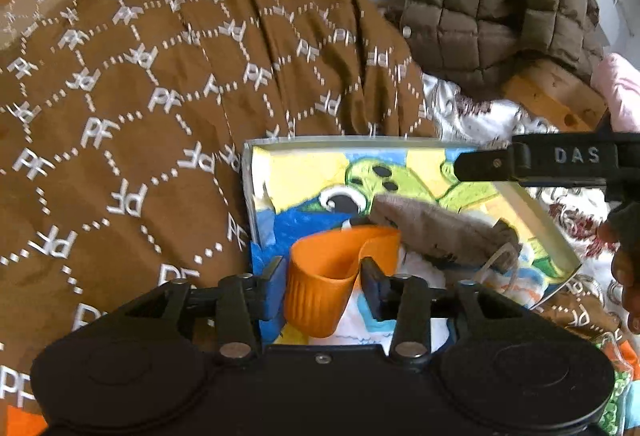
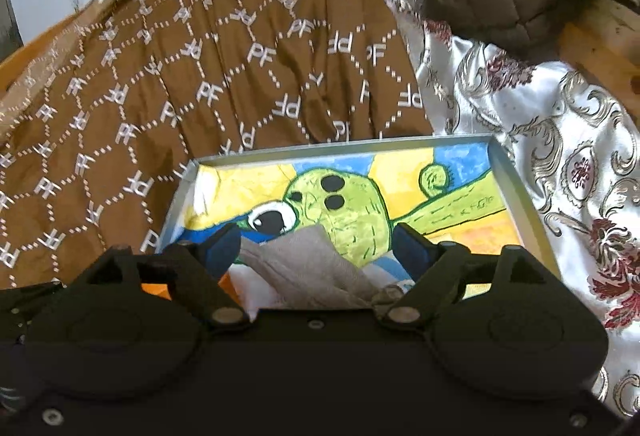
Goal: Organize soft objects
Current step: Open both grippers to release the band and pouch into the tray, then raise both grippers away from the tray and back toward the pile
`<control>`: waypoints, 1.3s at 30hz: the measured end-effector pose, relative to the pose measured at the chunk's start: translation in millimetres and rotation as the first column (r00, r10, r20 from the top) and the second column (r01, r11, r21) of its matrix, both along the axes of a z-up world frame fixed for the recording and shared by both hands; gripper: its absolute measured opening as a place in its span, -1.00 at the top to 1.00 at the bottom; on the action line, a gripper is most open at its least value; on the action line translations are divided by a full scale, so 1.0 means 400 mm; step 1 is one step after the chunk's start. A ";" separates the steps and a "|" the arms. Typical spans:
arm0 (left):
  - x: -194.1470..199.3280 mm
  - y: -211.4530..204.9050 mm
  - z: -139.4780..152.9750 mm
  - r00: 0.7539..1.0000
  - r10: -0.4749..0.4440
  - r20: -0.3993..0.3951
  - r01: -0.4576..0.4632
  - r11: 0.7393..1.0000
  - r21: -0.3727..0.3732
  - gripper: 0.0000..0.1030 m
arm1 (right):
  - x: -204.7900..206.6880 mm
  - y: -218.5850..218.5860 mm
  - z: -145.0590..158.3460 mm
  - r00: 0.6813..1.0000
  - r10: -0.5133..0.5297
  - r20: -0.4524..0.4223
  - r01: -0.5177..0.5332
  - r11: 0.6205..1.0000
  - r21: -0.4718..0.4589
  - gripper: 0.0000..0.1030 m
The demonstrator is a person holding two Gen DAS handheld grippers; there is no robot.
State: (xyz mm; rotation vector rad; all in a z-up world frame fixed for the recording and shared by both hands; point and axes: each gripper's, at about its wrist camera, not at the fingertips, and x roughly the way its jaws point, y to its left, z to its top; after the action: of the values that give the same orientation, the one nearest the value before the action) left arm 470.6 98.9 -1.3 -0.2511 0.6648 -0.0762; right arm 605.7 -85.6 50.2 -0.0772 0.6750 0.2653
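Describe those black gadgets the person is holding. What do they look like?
Each is a matte black plastic gripper: the left gripper and the right gripper have two rounded housings, hinged link arms with silver pivot screws, and blue-padded fingers. Seen side-on, the right one carries raised letters "DAS".

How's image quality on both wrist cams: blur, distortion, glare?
Left wrist view: strong fisheye bending, brown patterned cloth smeared toward the top left, orange cup sharp. Right wrist view: same bending, cloth blurred at left, tray crisp, mild sheen on satin cloth.
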 end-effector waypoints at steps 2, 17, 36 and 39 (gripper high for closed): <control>-0.022 0.005 0.026 0.999 0.009 0.042 -0.010 1.000 0.014 -0.11 | -0.025 -0.012 0.023 1.000 0.012 0.024 -0.012 1.000 0.017 -0.60; -0.239 -0.029 0.225 0.960 0.024 0.279 -0.045 0.997 0.068 -0.47 | -0.361 -0.126 0.193 0.964 0.047 0.261 -0.075 0.993 0.097 -0.98; -0.610 -0.129 0.323 0.862 -0.033 0.506 -0.050 0.988 0.149 -0.77 | -0.839 -0.222 0.271 0.888 0.056 0.457 -0.111 0.990 0.093 -0.99; -0.667 -0.149 0.315 0.862 -0.043 0.506 -0.051 0.984 0.169 -0.86 | -0.892 -0.229 0.258 0.890 0.049 0.454 -0.111 0.988 0.111 -0.99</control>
State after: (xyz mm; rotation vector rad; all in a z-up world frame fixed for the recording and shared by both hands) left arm 203.8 39.2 124.8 -0.0517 0.1385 -0.0747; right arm 248.7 -177.4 153.3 -0.0358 0.1887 0.3577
